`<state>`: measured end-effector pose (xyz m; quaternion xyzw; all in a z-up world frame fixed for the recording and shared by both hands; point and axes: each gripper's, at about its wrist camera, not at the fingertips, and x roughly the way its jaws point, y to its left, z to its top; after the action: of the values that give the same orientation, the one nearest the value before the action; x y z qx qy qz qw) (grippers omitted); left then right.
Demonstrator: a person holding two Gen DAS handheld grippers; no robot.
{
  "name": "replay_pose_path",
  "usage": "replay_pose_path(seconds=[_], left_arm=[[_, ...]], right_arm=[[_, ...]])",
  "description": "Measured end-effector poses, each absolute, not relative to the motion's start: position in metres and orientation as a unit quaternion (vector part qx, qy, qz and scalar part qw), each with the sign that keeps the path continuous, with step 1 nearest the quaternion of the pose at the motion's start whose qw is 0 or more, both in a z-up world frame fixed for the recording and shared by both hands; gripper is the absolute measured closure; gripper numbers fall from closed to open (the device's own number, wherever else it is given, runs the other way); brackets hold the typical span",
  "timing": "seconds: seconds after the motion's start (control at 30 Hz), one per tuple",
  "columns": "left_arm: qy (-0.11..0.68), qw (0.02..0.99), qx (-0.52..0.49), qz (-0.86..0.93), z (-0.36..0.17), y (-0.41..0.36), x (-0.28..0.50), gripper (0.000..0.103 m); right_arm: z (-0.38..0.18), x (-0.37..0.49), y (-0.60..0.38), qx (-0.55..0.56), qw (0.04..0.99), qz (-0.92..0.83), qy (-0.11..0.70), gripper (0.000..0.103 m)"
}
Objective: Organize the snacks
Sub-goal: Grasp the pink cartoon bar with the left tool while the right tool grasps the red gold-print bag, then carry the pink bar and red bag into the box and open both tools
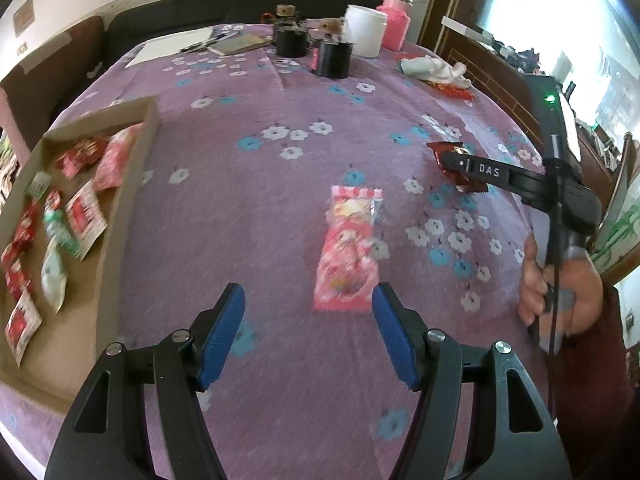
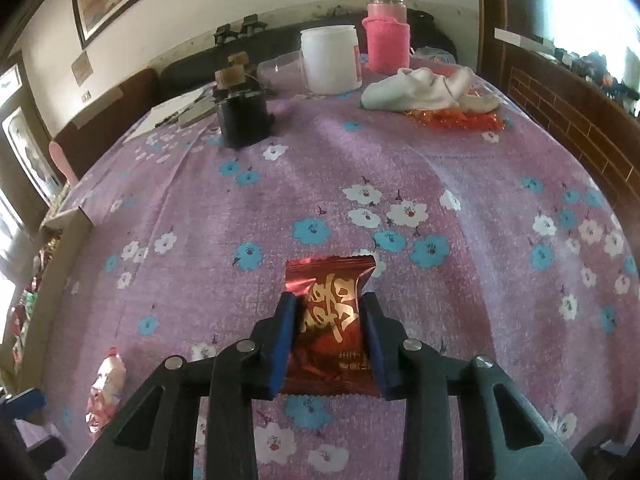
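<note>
A pink snack packet lies flat on the purple flowered cloth, just ahead of my left gripper. That gripper is open and holds nothing; the packet's near end sits close to its right fingertip. At the left stands a cardboard tray holding several red, pink and green snack packets. My right gripper is shut on a red foil snack packet with gold lettering, pinched at its middle between the blue pads. From the left wrist view, the right gripper and its red packet are at the right, low over the cloth.
At the far end of the table stand black jars, a white tub and a pink bottle. A white cloth lies over red wrappers at the far right. Papers and pens lie at the far left. A hand grips the right tool.
</note>
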<state>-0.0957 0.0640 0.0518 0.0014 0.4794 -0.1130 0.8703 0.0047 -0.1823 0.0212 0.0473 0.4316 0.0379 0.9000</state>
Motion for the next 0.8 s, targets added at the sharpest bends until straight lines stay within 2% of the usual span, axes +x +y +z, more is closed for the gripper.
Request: replay_pose_path(seconds=[0.37,0.4,0.43,0.47,0.8], left_arm=[[0.472,0.873,0.07,-0.105,0.027,0.019,-0.062,0.038],[0.47,0.873,0.075,-0.105,0.026,0.017,-0.062,0.04],[0.467,0.874,0.076,-0.11,0.027,0.015,-0.063,0.062],[0.465,0.874,0.078,-0.121,0.028,0.013,-0.064,0.079],[0.447,0.885,0.078,-0.109,0.046,0.018,-0.074,0.079]], right_arm=[[0.022,-0.003,-0.176,0.041,0.903,0.046,0.425,0.07],[0.022,-0.003,-0.176,0.04,0.903,0.046,0.425,0.07],[0.022,-0.003,-0.176,0.04,0.903,0.047,0.424,0.07],[0.022,-0.003,-0.176,0.04,0.904,0.047,0.424,0.07],[0.026,-0.006,-0.174,0.031,0.911,0.045,0.408,0.073]])
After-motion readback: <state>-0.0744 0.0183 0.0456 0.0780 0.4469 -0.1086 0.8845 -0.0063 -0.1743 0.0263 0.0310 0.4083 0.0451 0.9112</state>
